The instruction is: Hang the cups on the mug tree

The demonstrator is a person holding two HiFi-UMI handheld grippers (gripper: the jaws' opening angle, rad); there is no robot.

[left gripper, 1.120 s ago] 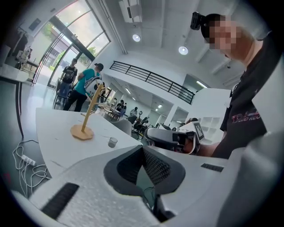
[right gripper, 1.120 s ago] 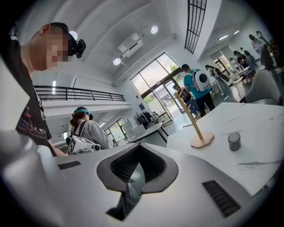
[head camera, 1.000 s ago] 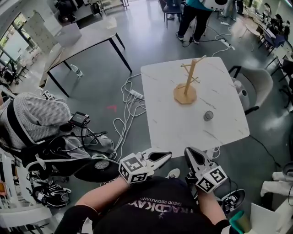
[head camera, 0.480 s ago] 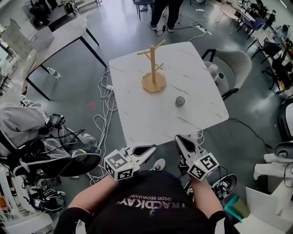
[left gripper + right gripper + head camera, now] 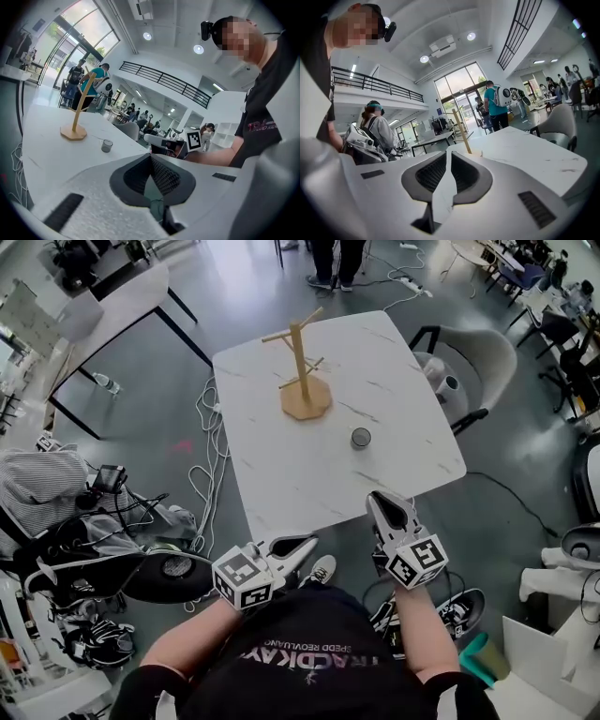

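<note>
White marble table (image 5: 309,474), and nothing's hung yet: mug tree (image 5: 302,381) stands toward the far edge, pegs bare, while one cup (image 5: 361,438) sits mid-table toward the right edge, well apart from it. Left gripper (image 5: 302,546) and right gripper (image 5: 380,501) hover at the near edge, both pinched closed, both empty. Grasping, lifting, hanging: all of it's ahead.
</note>
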